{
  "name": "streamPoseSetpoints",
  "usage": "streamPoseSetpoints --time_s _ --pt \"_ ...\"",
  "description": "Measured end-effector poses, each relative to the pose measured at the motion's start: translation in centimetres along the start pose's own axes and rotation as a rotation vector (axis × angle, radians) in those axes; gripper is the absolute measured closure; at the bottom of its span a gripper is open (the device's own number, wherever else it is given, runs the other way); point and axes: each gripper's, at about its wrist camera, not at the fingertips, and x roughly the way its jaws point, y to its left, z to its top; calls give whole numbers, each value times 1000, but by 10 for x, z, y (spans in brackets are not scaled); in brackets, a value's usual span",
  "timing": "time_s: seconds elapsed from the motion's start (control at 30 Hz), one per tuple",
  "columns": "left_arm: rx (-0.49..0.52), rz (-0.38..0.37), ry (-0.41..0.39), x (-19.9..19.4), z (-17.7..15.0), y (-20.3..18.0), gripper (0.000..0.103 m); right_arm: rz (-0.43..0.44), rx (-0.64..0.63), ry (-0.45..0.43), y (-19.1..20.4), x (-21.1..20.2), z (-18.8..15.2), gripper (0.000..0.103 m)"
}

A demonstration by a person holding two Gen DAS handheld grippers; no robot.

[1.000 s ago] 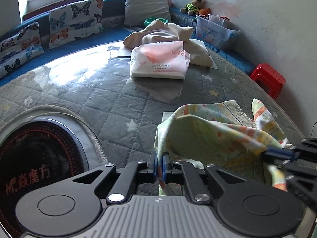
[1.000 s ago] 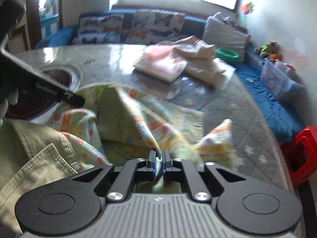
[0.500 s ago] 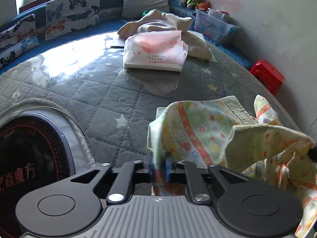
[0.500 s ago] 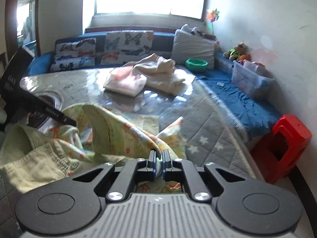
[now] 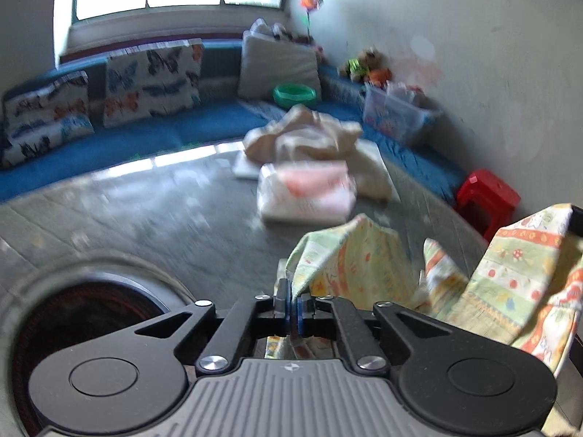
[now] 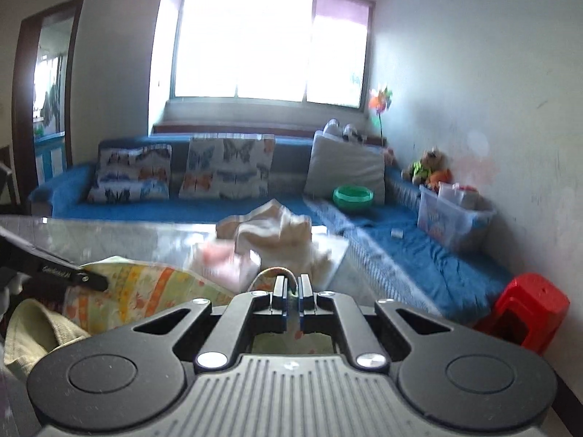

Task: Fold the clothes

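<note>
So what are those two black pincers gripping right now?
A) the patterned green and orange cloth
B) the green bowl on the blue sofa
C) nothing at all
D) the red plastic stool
A: the left gripper and the right gripper are each shut on an edge of the patterned cloth, which hangs lifted between them.

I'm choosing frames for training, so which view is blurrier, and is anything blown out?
Left wrist view: heavy motion smear across the quilted table and the butterfly cushions; the printed cloth stays fairly readable. Right wrist view: sharper, but the window is blown out white.
</note>
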Motion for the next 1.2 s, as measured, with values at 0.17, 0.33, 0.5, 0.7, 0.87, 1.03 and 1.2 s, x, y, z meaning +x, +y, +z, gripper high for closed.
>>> streamPoseSetpoints --time_s 0.17,0.33,0.5,0.7,0.87,1.03,1.2 --pt "-18 52 -113 -37 27 20 100 -3 19 -106 1 1 32 99" --pt "0 96 -193 -81 34 35 101 32 45 -190 0 -15 56 99" --pt "37 127 -210 -110 17 45 102 78 26 -174 9 -30 48 99" --pt "50 133 -101 -99 -15 51 101 96 -14 -102 25 -46 21 99" --pt "24 106 -3 -69 -32 45 90 70 -12 -25 23 -62 -10 99" --pt "38 92 12 -46 -32 28 64 48 -2 77 15 -63 -40 99" --pt "88 106 15 -19 -25 8 47 49 36 130 8 -55 -56 99"
